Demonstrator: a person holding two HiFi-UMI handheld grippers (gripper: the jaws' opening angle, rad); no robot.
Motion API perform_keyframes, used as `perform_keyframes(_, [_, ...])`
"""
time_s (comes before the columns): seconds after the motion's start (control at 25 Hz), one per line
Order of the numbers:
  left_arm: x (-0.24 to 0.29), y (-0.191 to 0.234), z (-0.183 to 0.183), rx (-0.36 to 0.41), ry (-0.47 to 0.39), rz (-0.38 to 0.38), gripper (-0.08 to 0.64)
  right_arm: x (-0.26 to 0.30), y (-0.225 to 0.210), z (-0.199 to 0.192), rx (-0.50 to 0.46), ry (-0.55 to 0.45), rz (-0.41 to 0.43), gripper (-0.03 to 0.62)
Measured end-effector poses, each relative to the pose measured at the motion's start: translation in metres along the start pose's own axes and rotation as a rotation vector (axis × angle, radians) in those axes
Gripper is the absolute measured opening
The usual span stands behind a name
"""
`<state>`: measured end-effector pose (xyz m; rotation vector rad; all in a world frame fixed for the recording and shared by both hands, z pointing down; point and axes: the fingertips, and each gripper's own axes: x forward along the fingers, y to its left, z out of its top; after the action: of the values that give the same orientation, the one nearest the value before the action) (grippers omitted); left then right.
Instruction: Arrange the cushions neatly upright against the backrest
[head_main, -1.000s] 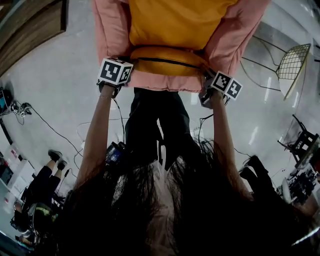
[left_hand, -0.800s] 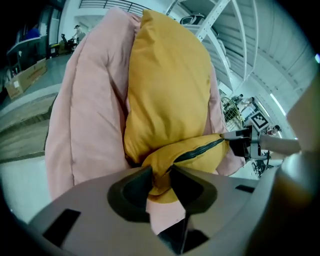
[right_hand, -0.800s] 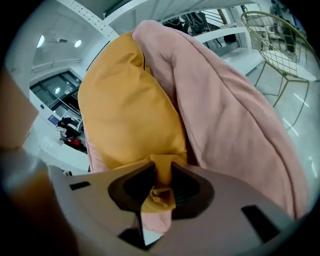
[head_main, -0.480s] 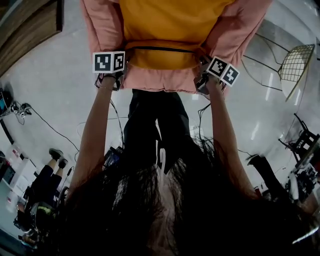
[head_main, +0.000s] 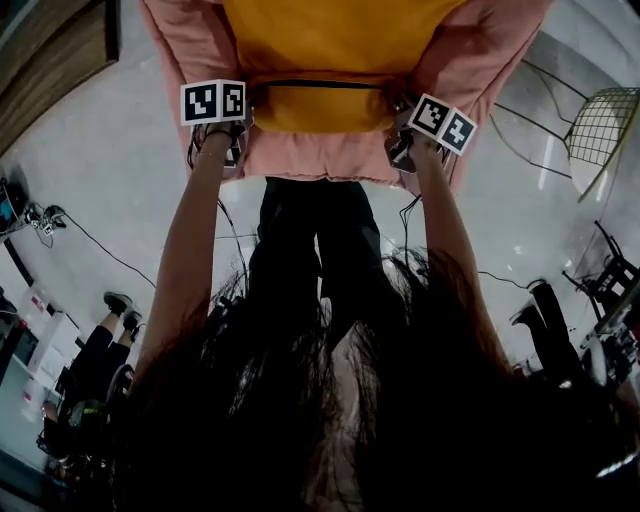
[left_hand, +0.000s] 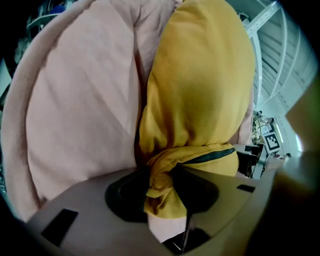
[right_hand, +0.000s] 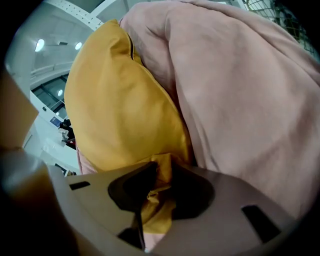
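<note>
Currently the left gripper (left_hand: 162, 190) and the right gripper (right_hand: 155, 187) are each pinching a lower corner of the yellow cushion (head_main: 330, 40), which is standing upright against the back of the pink armchair (head_main: 190, 40), between its padded sides. The left gripper's jaws have just been opening, with yellow fabric bunching between them, while the right gripper's jaws are clamping a fold.

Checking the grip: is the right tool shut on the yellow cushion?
Shut: the right tool pinches a bunched corner of the yellow cushion.
</note>
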<state>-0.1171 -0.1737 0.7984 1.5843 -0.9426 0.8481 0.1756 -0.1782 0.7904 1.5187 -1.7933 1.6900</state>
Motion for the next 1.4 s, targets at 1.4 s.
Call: perform_keyframes(1.4, [-0.096,-0.029,-0.015,-0.016,-0.247,-0.224,0.184,-0.132,0.062,-0.013,-0.161,-0.193,0.042,0.207])
